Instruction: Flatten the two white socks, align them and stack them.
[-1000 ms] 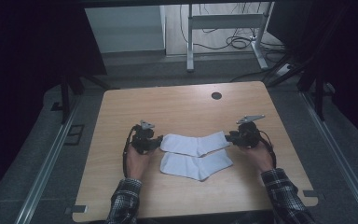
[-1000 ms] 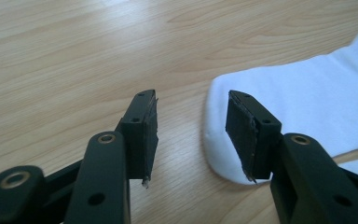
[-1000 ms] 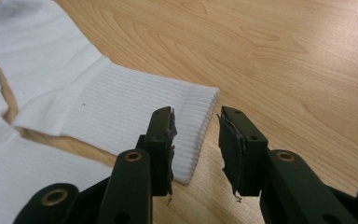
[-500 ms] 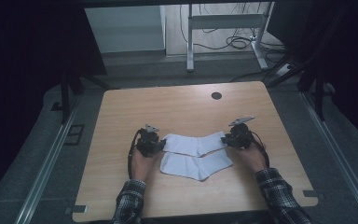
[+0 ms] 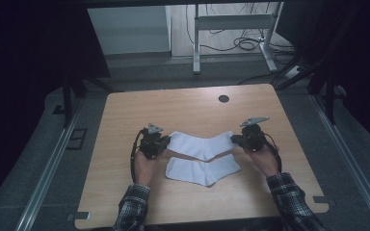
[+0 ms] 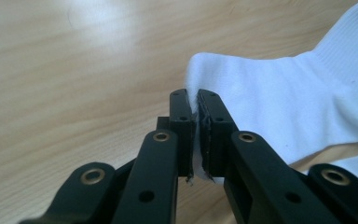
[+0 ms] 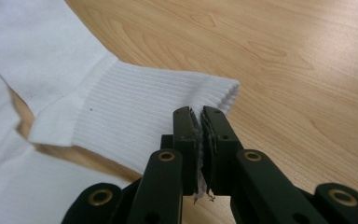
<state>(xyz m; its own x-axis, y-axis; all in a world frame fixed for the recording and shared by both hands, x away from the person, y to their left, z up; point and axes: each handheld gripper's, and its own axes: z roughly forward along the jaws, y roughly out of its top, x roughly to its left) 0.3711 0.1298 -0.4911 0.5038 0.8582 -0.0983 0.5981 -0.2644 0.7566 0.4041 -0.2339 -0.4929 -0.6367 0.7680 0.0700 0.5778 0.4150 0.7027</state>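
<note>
White cotton is stretched between the two tools: the upper sock (image 5: 200, 145) lies with its long axis running across the table (image 5: 125, 115) from left to right, bent in a shallow V at the heel, which points toward the person. At its left end, the left gripper (image 5: 165, 143) has just been closing, and its fingers (image 6: 182, 126) now pinch the smooth toe end of that sock, a thin fold of cloth caught between them. The sock's ribbed cuff points right, and there the right gripper (image 5: 233, 140) has also just been closing; its fingers (image 7: 216, 140) clamp the edge of the ribbing. Just in front of it, nearer the person, the lower sock (image 5: 203, 169) lies flat on the wood in the same left-to-right line, ungripped. Both sit at the middle of the table, between the person's hands.
</note>
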